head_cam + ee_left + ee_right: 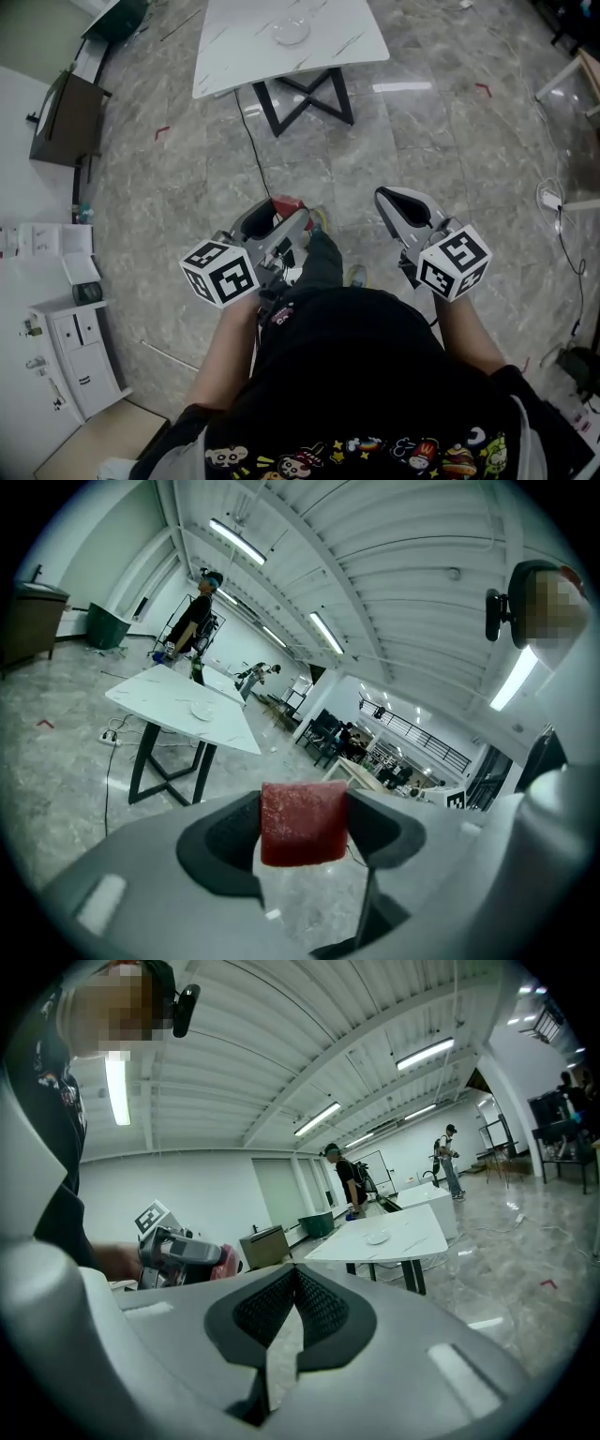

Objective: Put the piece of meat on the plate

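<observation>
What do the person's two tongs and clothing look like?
Both the left tongs and right tongs have light grey shells with black textured pads. Each carries a white cube printed with black square markers. The person wears a black shirt with cartoon prints.

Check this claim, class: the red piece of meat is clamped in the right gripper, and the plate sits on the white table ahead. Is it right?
Not quite. The left gripper view shows the piece of meat clamped in the left gripper; the right gripper is shut and empty. The plate does sit on the white table.
</observation>
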Available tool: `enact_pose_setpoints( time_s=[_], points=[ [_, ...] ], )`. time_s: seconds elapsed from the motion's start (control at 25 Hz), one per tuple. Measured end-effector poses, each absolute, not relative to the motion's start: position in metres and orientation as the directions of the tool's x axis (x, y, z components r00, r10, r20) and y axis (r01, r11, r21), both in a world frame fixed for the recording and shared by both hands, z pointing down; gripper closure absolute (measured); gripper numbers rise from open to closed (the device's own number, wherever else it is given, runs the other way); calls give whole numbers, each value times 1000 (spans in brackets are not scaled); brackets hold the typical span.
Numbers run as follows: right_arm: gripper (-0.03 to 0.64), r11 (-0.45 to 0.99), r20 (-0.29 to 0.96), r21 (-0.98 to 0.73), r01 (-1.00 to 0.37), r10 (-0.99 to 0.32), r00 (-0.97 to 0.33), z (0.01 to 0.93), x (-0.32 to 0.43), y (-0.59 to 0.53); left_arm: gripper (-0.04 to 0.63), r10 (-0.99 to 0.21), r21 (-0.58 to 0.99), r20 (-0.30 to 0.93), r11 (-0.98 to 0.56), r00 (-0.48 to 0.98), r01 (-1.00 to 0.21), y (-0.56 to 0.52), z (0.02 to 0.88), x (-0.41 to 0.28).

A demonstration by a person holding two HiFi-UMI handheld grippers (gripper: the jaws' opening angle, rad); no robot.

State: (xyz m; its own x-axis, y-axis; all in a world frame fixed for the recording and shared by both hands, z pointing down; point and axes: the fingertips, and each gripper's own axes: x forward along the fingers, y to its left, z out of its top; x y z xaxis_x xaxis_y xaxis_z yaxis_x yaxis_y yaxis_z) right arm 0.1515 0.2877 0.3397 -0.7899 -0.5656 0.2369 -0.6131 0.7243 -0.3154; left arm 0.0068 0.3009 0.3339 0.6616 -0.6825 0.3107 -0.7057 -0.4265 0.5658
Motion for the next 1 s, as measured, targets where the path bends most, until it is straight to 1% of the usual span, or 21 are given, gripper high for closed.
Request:
enact_pose_setpoints(
  time_s=[0.36, 0.68, 1.0],
  points=[
    [592, 692, 271, -310, -652, -593, -758, 346, 123, 232, 201, -655, 615, 289, -432, 698, -660, 244, 346, -21],
    [592, 675, 325, -330, -660, -575, -751, 359, 63, 167, 201, -634, 664, 287, -409, 718, -626, 183, 362, -72],
    [592, 672, 337, -329, -664, -573, -747, 357, 8, 109, 201, -617, 685, 284, -406, 734, -606, 127, 366, -119]
  ],
)
